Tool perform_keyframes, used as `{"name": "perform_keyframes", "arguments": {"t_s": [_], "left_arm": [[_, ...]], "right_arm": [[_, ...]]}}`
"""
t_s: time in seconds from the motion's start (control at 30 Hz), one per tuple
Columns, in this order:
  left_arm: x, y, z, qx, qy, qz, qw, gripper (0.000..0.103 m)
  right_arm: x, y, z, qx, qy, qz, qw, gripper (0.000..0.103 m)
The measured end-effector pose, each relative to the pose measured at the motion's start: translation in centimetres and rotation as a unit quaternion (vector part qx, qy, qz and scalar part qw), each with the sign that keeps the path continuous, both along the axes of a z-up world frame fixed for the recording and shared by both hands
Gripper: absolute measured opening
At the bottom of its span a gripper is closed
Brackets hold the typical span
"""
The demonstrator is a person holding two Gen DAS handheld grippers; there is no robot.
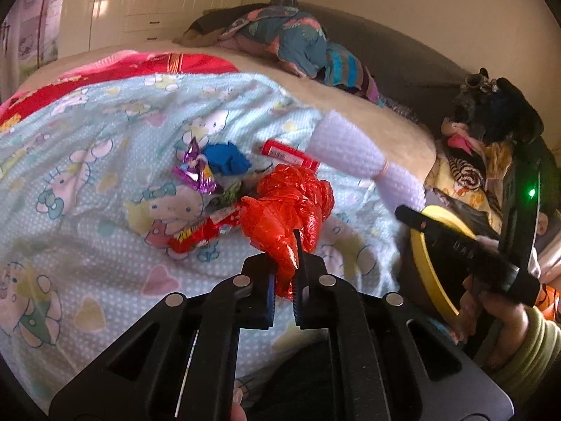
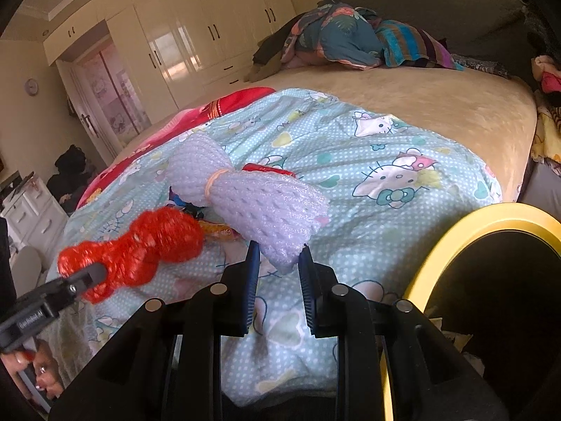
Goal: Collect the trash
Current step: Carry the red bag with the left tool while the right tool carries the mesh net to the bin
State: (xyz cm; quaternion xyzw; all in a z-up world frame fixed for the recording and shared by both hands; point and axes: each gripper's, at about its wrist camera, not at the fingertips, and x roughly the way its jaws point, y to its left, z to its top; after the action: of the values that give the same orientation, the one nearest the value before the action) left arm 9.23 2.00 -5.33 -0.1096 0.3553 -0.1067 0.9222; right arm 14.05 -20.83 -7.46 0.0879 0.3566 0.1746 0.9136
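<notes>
My left gripper (image 1: 284,263) is shut on a crumpled red plastic bag (image 1: 287,207) and holds it above the Hello Kitty blanket (image 1: 105,175); the bag also shows in the right wrist view (image 2: 140,249). Behind it lie a purple foil wrapper (image 1: 196,172), a blue scrap (image 1: 226,159), a red snack wrapper (image 1: 200,233) and a red packet (image 1: 291,154). My right gripper (image 2: 278,259) is open, its jaws on either side of the near end of a white foam-net bundle (image 2: 252,203) tied with a rubber band. The bundle also shows in the left wrist view (image 1: 354,151).
A yellow-rimmed bin (image 2: 491,280) stands at the bed's right side, also in the left wrist view (image 1: 434,256). Folded clothes (image 2: 350,38) lie at the far end of the bed (image 2: 420,105). Cupboards (image 2: 196,42) line the back wall. More clothes (image 1: 491,133) pile up at the right.
</notes>
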Motion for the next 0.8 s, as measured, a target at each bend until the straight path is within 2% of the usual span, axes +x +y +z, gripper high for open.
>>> {"name": "perform_keyframes", "arguments": {"t_s": [0.43,0.8], "left_arm": [[-0.8,0.4,2.8,-0.010,-0.035,0.002,0.9993,0.004],[-1.9,-1.0,4.6,-0.017,-0.057,-0.023,0.9980,0.004]], "right_arm": [[-2.0,-0.4,1.9,0.010,-0.017,-0.001,1.000,0.022],[-3.6,-2.2,4.2,0.024,-0.043,-0.020,0.999,0.022]]}}
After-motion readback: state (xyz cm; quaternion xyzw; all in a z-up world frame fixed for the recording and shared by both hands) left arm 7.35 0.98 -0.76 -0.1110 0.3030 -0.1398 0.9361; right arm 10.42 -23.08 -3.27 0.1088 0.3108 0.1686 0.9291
